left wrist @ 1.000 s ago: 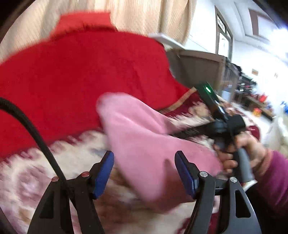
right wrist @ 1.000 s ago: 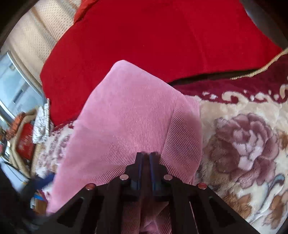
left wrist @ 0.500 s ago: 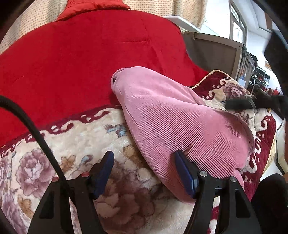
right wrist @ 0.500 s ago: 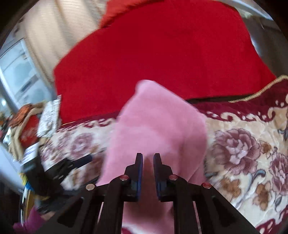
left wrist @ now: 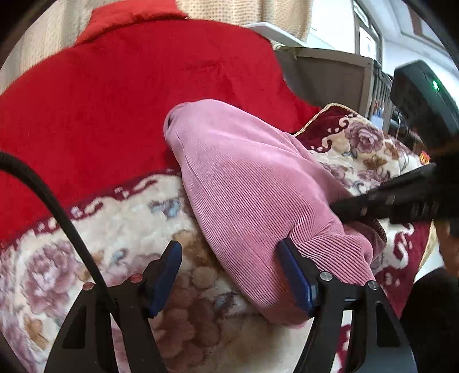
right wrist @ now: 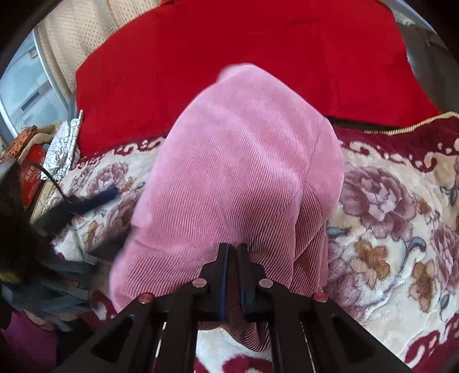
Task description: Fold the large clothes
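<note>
One pink ribbed garment [left wrist: 258, 195] lies bunched lengthwise on the floral blanket [left wrist: 120, 229], its far end against the red quilt [left wrist: 114, 94]. Taking the garment as landmark: right gripper [right wrist: 233, 252] is at its near edge, jaws pressed together with a fold of the ribbed cloth pinched between them. Left gripper [left wrist: 229, 266] sits at the garment's near left side, jaws spread wide; the right blue pad [left wrist: 295, 278] touches the cloth, the left pad [left wrist: 166, 275] is over bare blanket. Nothing is clamped there.

Left of the garment, at the blanket's edge, a cluttered heap shows a red box [right wrist: 30, 172] and a crackle-patterned white item [right wrist: 64, 149]; contents unclear. Beyond the quilt hang beige curtains [left wrist: 243, 13]. Right of the garment, past the blanket, stands a brown cabinet [left wrist: 335, 77].
</note>
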Available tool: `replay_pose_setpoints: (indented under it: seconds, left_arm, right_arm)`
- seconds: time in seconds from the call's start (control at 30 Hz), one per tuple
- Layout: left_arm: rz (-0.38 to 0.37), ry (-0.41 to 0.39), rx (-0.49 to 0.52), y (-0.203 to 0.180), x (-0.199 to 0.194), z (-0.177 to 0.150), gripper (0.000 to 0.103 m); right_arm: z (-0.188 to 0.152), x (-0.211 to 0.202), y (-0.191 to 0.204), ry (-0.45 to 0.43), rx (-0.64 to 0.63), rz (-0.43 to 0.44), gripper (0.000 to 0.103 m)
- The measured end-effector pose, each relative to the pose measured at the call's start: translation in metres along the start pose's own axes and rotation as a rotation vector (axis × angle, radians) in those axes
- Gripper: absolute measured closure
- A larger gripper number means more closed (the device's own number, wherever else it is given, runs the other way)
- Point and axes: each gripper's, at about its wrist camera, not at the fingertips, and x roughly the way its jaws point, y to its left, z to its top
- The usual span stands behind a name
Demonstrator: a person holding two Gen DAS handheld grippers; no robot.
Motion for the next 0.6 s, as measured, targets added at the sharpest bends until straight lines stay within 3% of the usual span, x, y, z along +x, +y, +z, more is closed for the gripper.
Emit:
replay_pose_setpoints:
  seconds: [0.13,0.2,0.33,0.43,0.53,0.6]
  left_arm:
    - [-0.002,0.002,0.021,0.0,0.0,0.0,0.032]
    - [-0.008,0.006,0.009,-0.001,-0.002,0.0,0.032]
    - [-0.016,0.008,0.013,-0.002,0.001,0.001,0.032]
    - [-0.013,0.006,0.014,0.0,0.003,0.001,0.032]
    - [-0.004,0.011,0.013,0.004,0.005,0.001,0.032]
    - [-0.007,0.013,0.011,0.006,0.005,0.001,0.032]
  right_arm:
    - [0.029,-0.017,-0.01,0.005,0.072,0.075,0.093]
    - [0.059,-0.02,-0.007,-0.039,0.047,0.041,0.091]
    - [0.123,0.008,0.001,-0.051,0.044,0.071,0.09]
    - [0.163,0.047,0.012,-0.032,0.002,0.034,0.09]
    - [0.178,0.103,0.01,0.09,0.008,0.012,0.091]
    - [0.174,0.15,0.005,0.208,0.03,-0.068,0.091]
